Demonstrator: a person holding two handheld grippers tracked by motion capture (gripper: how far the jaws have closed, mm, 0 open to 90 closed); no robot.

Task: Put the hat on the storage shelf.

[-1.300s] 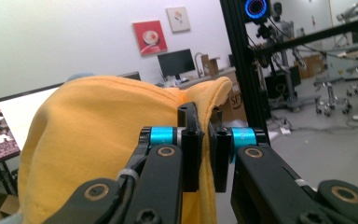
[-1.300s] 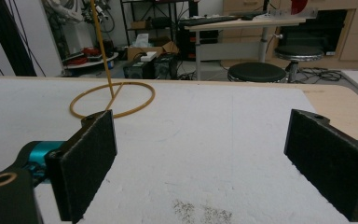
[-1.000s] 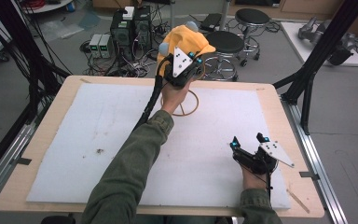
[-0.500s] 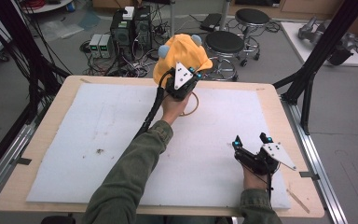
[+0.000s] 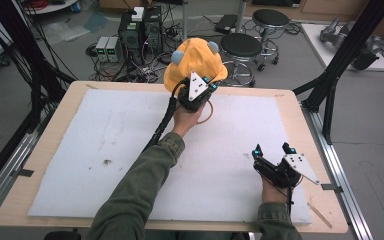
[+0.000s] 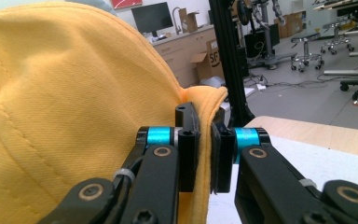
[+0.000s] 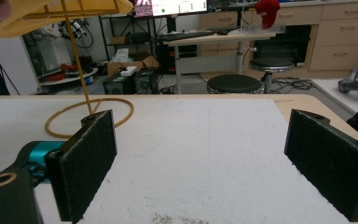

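Hat [image 5: 195, 62]: yellow, sits on a thin wire stand [image 7: 77, 51] at the far edge of the table [image 5: 50, 125], stand's ring base [image 7: 89, 116] on the white mat [image 5: 130, 150]. Left gripper [image 5: 200, 90] has it by the brim edge.

Risks, as I judge them:
- Grip is on a thin fold of fabric right at the hem. A sideways tug could slip it out of the jaws.
- Stand looks light and spindly. If the hat drags on it, the stand likely tips or slides off the far edge.
- Left cable [image 5: 162, 125] trails across the mat near the ring base; it could snag the base.

Jaws:
- Left: nearly closed, pinching the brim between the pads, fabric visible in the slit in the left gripper view [image 6: 205, 149].
- Right gripper [image 5: 272, 150]: jaws wide apart, nothing between them, hovering low over the mat near the table's near right corner, well apart from the hat.
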